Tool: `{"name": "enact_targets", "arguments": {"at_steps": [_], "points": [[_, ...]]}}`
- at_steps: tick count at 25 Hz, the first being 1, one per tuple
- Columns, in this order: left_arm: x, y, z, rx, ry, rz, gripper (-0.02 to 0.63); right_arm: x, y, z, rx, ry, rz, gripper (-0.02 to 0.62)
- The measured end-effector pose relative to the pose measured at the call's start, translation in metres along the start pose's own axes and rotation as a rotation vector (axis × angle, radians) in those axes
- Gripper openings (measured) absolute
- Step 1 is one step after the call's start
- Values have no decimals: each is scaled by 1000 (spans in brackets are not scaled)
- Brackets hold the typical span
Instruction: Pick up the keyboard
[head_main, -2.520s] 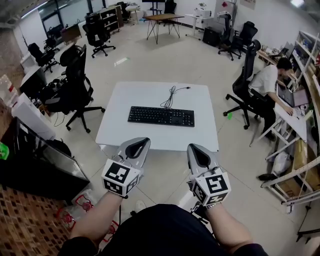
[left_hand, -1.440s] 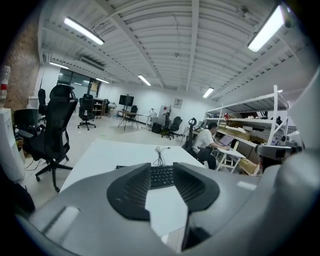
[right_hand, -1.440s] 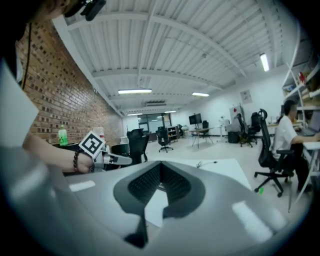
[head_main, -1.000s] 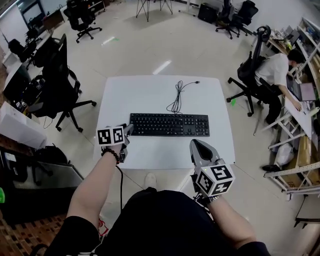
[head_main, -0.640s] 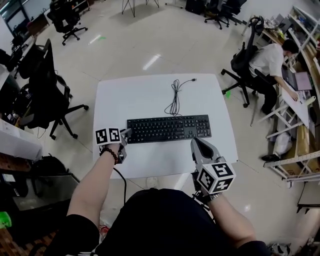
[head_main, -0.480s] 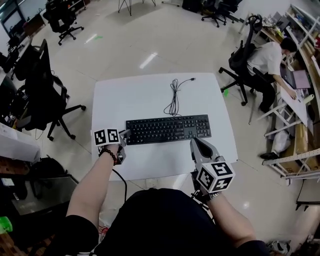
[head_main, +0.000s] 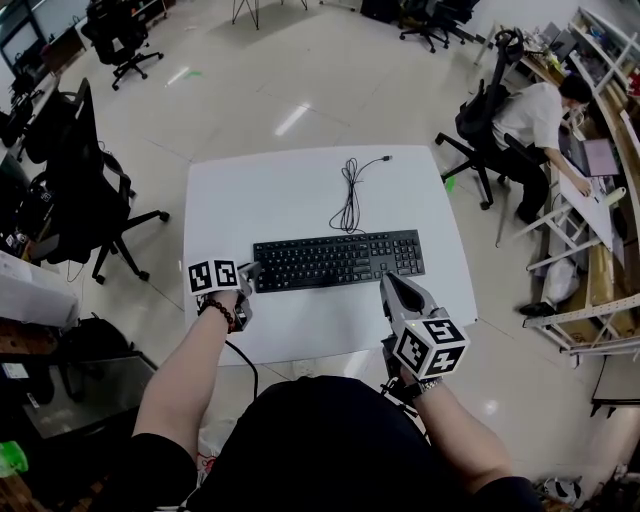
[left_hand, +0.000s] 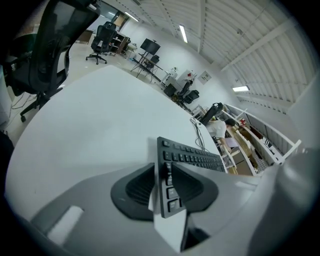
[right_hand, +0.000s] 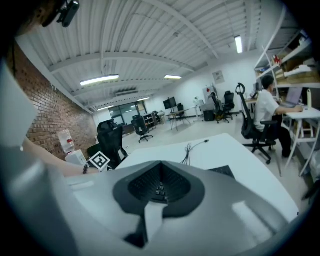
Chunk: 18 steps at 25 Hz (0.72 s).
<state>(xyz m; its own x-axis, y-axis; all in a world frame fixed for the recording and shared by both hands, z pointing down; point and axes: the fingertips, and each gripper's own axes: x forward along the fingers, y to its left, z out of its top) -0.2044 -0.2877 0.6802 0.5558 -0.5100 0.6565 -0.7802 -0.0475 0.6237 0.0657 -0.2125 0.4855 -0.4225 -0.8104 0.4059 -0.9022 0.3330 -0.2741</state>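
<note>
Okay, from the head view I've got the black keyboard (head_main: 338, 259) lying flat across the middle of the white table (head_main: 300, 190), its long side running left to right, with its cable (head_main: 348, 195) looped on the tabletop behind it and trailing toward the far edge. My left gripper (head_main: 250, 272) is right at the keyboard's left end, and my right gripper (head_main: 388, 283) sits just short of the near right corner. Office chairs (head_main: 75, 160) stand off to the left, and a person (head_main: 535, 110) sits at a desk well away on the right. Over in the left gripper view, the keyboard's (left_hand: 192, 155) left end stands between the jaws. They are closing on it. One pad lies over the end keys, and on the other side I can see a thin white sliver between pad and keyboard edge, so I don't read it as clamped yet. The rest of the board runs away from me over the table (left_hand: 100, 115). Lastly, the right gripper view shows those jaws pressed together with nothing held. A corner of the keyboard (right_hand: 223, 171) pokes out just past the right jaw, the cable (right_hand: 192, 146) lies beyond, and the left gripper's marker cube (right_hand: 99, 161) shows at the far left.
</note>
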Motion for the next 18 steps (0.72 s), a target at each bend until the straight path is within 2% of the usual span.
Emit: {"name": "enact_targets", "arguments": {"at_steps": [10,16,18], "points": [[2,0,-3,-23,11,7,93,2,-5,-9,40,24,-8,3],[-16,-15,3,-20,-12,-18,72,15,-17,-42,197,98,12,10],[-24,-24,7,-14,-19,-28,67,20,-23,-56,286,128,26,54]]}}
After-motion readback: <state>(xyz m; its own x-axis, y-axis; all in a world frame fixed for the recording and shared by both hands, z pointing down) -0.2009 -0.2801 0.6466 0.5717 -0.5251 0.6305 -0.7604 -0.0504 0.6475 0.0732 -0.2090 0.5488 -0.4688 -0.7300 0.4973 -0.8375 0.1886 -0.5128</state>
